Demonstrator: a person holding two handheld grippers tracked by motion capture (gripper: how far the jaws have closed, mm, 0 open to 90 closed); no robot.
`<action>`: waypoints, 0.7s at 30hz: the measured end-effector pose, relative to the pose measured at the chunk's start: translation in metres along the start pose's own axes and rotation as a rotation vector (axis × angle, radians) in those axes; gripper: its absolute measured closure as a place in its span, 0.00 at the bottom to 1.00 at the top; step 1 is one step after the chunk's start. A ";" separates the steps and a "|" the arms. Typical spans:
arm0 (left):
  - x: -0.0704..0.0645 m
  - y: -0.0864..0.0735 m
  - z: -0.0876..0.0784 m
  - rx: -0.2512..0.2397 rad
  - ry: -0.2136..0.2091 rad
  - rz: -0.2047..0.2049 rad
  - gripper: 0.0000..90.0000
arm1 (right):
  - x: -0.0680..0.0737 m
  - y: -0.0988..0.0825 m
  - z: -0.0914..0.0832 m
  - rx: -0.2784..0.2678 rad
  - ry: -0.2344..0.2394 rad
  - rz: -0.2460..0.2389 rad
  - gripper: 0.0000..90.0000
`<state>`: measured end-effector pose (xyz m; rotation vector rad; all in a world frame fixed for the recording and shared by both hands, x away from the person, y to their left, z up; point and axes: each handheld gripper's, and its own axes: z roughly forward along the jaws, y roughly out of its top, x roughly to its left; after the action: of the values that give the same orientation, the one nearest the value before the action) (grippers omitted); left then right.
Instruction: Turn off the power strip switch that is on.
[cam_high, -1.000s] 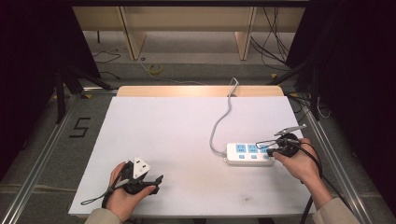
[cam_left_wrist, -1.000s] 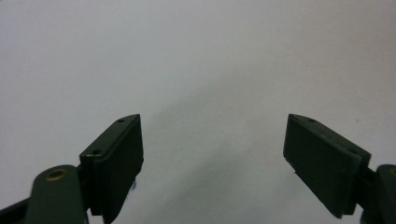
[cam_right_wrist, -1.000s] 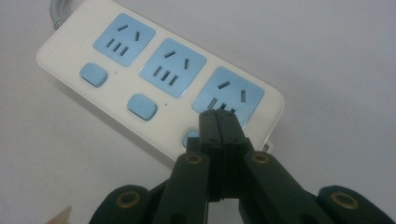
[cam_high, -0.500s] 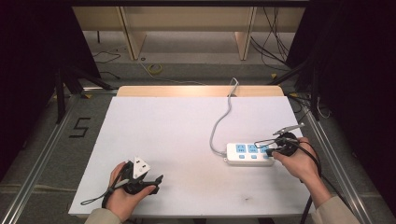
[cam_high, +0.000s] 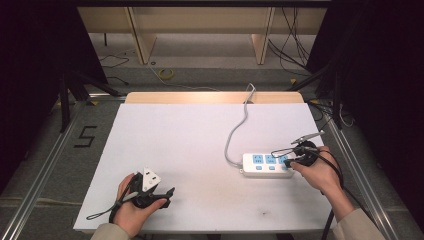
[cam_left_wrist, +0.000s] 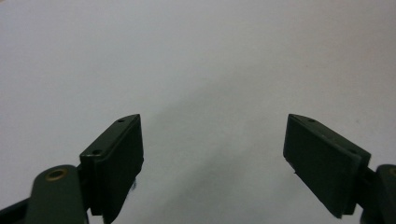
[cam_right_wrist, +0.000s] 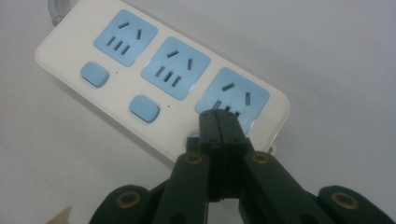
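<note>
A big white table (cam_high: 190, 145) takes up most of the high view, with a strip of bare wood along its far edge. The floor around it is grey, and a black number 5 (cam_high: 86, 136) is marked on the floor to the left of the table.

On the right side of the table lies a white power strip (cam_high: 267, 164) (the kind with three blue sockets and blue buttons). Its grey cord (cam_high: 235, 135) curls away from its left end, runs up the table and goes over the far edge.

The right hand (cam_high: 320, 172) rests at the right end of the power strip and holds the right gripper (cam_high: 289, 162). In the right gripper view, its two black jaws are pressed flat together with nothing between them. Their tip sits over the last blue socket (cam_right_wrist: 236, 95), right where that socket's button would be, so the third button is mostly hidden. The other two blue buttons (cam_right_wrist: 144, 108) show plainly.

The left hand (cam_high: 131, 207) rests near the front left of the table, well apart from the power strip. It holds the left gripper (cam_high: 167, 196), which has a grey three-cornered plate on top. In the left gripper view, its jaws are spread wide over bare white table, holding nothing.
</note>
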<state>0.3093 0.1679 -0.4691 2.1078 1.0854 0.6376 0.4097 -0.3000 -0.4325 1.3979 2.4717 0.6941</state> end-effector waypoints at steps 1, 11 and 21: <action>0.000 0.000 0.000 0.001 0.000 0.000 0.22 | 0.000 0.000 0.000 0.001 0.001 0.001 1.00; 0.000 0.000 0.000 0.002 0.000 0.002 0.22 | 0.000 0.003 0.001 0.013 -0.001 0.002 1.00; 0.000 0.000 0.000 0.001 0.000 0.001 0.22 | 0.002 0.004 0.004 0.026 -0.001 -0.006 1.00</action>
<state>0.3093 0.1682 -0.4692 2.1096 1.0851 0.6382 0.4134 -0.2954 -0.4339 1.3995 2.4919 0.6617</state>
